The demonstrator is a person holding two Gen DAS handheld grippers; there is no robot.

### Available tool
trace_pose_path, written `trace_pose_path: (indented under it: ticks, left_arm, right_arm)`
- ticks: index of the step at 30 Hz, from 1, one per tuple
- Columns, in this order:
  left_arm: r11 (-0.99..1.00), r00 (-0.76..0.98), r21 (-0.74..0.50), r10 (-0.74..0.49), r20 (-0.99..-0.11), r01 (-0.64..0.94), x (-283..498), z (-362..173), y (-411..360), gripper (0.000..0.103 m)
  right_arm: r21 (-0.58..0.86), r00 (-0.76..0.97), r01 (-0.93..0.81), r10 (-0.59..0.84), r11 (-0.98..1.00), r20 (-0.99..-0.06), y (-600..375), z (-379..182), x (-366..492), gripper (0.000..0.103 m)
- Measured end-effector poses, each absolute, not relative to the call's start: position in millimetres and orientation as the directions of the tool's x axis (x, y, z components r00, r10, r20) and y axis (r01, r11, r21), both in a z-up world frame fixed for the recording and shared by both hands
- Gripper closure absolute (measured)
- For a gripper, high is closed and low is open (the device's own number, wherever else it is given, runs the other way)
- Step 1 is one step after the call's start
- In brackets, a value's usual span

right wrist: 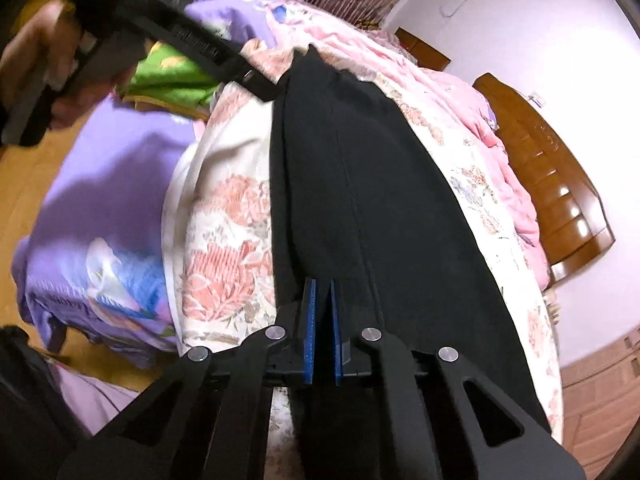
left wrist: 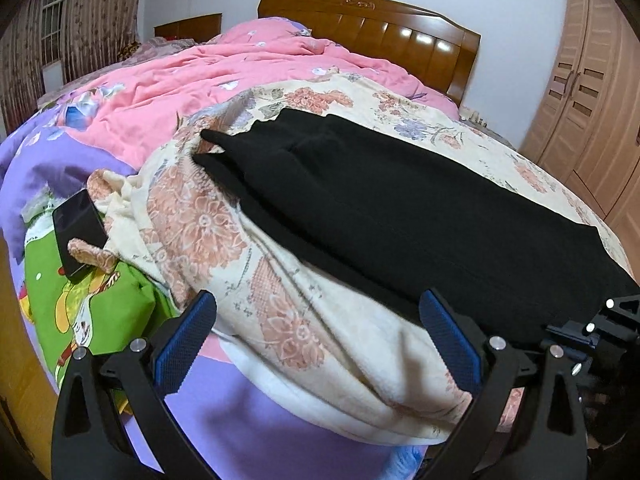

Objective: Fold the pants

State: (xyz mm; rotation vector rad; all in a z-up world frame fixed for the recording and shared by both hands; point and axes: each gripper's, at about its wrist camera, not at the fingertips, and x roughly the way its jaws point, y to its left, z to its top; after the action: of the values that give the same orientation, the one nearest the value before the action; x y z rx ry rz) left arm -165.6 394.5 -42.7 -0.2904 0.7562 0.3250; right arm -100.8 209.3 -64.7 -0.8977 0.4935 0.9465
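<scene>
The black pants [left wrist: 400, 200] lie folded lengthwise on a cream floral blanket [left wrist: 224, 224] on the bed. My left gripper [left wrist: 316, 308] is open and empty, its blue pads [left wrist: 184, 344] spread over the blanket's near edge beside the pants. My right gripper [right wrist: 323, 292] is shut on the near end of the pants [right wrist: 352, 184], with black cloth pinched between its blue pads [right wrist: 310, 332]. The left gripper [right wrist: 224, 60] also shows in the right wrist view at the pants' far end, held in a hand. The right gripper's body [left wrist: 600, 332] shows at the right edge of the left wrist view.
A pink quilt [left wrist: 200, 76] and purple cartoon sheet [left wrist: 60, 152] cover the bed. A black phone [left wrist: 78, 232] lies at the left beside a plush toy. A wooden headboard [left wrist: 400, 32] stands at the back, a wardrobe [left wrist: 592, 100] at the right. Wooden floor [right wrist: 48, 184] lies beside the bed.
</scene>
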Motion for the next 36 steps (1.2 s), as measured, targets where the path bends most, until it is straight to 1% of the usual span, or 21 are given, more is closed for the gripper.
trace_pose_path:
  ticks: [3, 5, 8, 12, 16, 18, 21, 22, 24, 25, 26, 27, 28, 30, 32, 35, 36]
  left_arm:
    - [0.904, 0.679, -0.152, 0.181, -0.711, -0.400, -169.6, -45.0, 397.1, 0.002]
    - [0.898, 0.689, -0.192, 0.153, -0.708, -0.397, -171.8, -46.2, 399.3, 0.002]
    - [0.888, 0.715, -0.287, 0.063, -0.697, -0.359, -168.5, -48.3, 396.4, 0.002]
    - [0.896, 0.738, -0.323, 0.007, -0.674, -0.304, -153.4, -41.1, 380.3, 0.002]
    - [0.941, 0.761, -0.244, 0.024, -0.648, -0.236, -123.7, -27.9, 354.1, 0.002]
    - [0.954, 0.750, -0.206, 0.030, -0.660, -0.219, -108.9, -30.6, 345.9, 0.002]
    - [0.958, 0.630, -0.077, 0.121, -0.767, -0.278, -88.5, -57.0, 338.7, 0.001]
    - [0.962, 0.633, -0.049, 0.137, -0.762, -0.268, -90.9, -62.1, 336.0, 0.001]
    - [0.961, 0.632, -0.059, 0.131, -0.764, -0.270, -97.3, -60.2, 337.1, 0.001]
    - [0.960, 0.627, -0.068, 0.124, -0.769, -0.273, -101.3, -58.8, 339.2, 0.001]
    - [0.958, 0.630, -0.076, 0.121, -0.767, -0.276, -106.7, -56.0, 341.4, 0.001]
    - [0.955, 0.642, -0.081, 0.127, -0.757, -0.284, -115.1, -52.1, 344.5, 0.002]
    - [0.946, 0.659, -0.095, 0.141, -0.738, -0.309, -128.6, -47.2, 353.3, 0.002]
    - [0.920, 0.676, -0.132, 0.168, -0.717, -0.368, -151.0, -43.1, 370.6, 0.002]
    - [0.866, 0.680, -0.170, 0.233, -0.696, -0.471, -176.9, -42.6, 396.4, 0.002]
    - [0.783, 0.659, -0.224, 0.290, -0.694, -0.581, -202.9, -43.7, 425.0, 0.002]
    - [0.767, 0.659, -0.240, 0.295, -0.692, -0.596, -209.2, -43.5, 429.4, 0.002]
  right_arm:
    - [-0.347, 0.467, -0.883, 0.521, 0.316, -0.714, 200.3, -50.1, -91.7, 0.096]
    - [-0.294, 0.436, -0.896, 0.540, 0.332, -0.720, 196.0, -46.1, -85.7, 0.096]
    - [-0.290, 0.412, -0.908, 0.508, 0.303, -0.757, 201.1, -65.4, -85.9, 0.096]
    - [-0.290, 0.409, -0.909, 0.514, 0.299, -0.754, 203.3, -66.5, -89.3, 0.096]
    - [-0.294, 0.411, -0.909, 0.518, 0.297, -0.750, 201.5, -67.5, -89.8, 0.096]
    - [-0.289, 0.412, -0.908, 0.520, 0.303, -0.748, 201.5, -68.5, -90.3, 0.096]
    - [-0.274, 0.402, -0.912, 0.526, 0.307, -0.749, 199.5, -68.5, -89.1, 0.095]
    - [-0.257, 0.389, -0.916, 0.528, 0.308, -0.755, 198.9, -68.9, -87.3, 0.090]
    - [-0.222, 0.361, -0.925, 0.533, 0.307, -0.766, 198.3, -68.1, -84.5, 0.084]
    - [-0.212, 0.351, -0.928, 0.532, 0.306, -0.771, 198.3, -67.0, -83.7, 0.070]
    - [-0.175, 0.311, -0.941, 0.539, 0.288, -0.783, 198.3, -63.4, -83.1, 0.059]
    - [-0.160, 0.293, -0.947, 0.546, 0.278, -0.785, 198.3, -60.8, -84.2, 0.034]
    - [-0.171, 0.308, -0.943, 0.559, 0.285, -0.770, 197.7, -53.4, -85.7, 0.020]
    - [-0.171, 0.314, -0.943, 0.590, 0.286, -0.744, 202.7, -38.8, -84.6, 0.020]
    - [-0.154, 0.301, -0.947, 0.614, 0.281, -0.729, 217.1, -26.0, -78.3, 0.020]
    - [-0.190, 0.308, -0.949, 0.629, 0.250, -0.714, 268.3, -10.9, -70.5, 0.020]
    - [-0.210, 0.312, -0.950, 0.632, 0.233, -0.709, 293.3, -10.2, -70.5, 0.023]
